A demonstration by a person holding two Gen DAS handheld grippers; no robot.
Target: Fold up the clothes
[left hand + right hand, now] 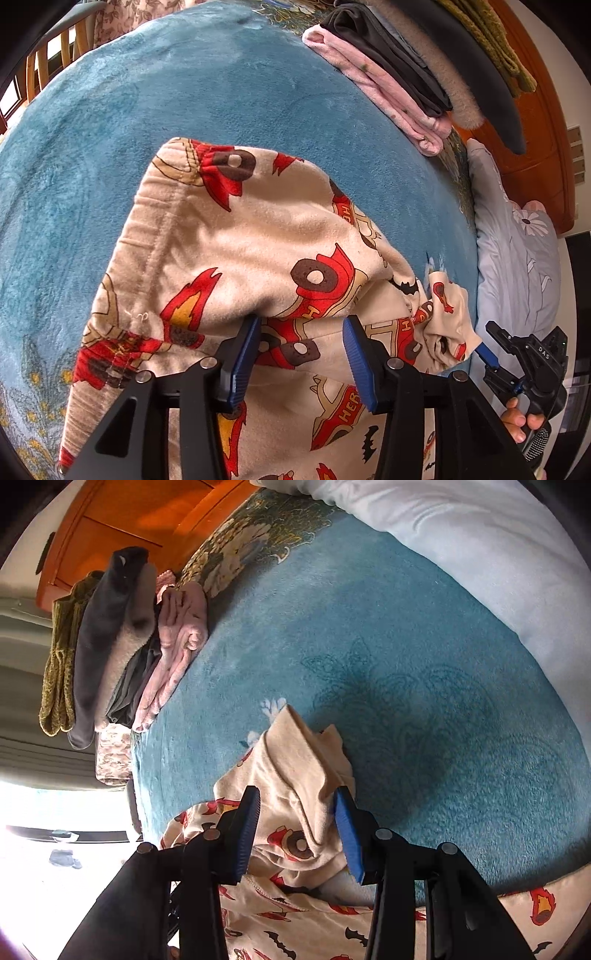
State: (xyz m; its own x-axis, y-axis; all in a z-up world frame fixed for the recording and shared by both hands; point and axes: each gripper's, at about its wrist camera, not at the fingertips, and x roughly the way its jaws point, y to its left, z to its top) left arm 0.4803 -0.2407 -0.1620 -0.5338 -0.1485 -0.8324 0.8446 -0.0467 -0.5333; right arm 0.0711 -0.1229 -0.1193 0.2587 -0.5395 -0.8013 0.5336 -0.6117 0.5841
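Cream pyjama trousers [236, 236] printed with red cars and flames lie on the blue blanket [184, 92]. Their waistband points to the upper left in the left wrist view. My left gripper [303, 350] is open, its blue pads [243, 362] either side of a raised fold in the trousers. My right gripper [299, 830] is also open, straddling a bunched leg end [299, 760] of the same trousers. From the left wrist view the right gripper [487, 354] sits at the garment's right tip, with a person's hand [517, 421] on its handle.
A stack of folded clothes [406, 74] in pink, dark grey and olive rests at the blanket's far edge [122, 638]. A pale blue pillow [517, 258] borders the blanket [461, 554]. An orange wooden headboard [535, 129] stands behind.
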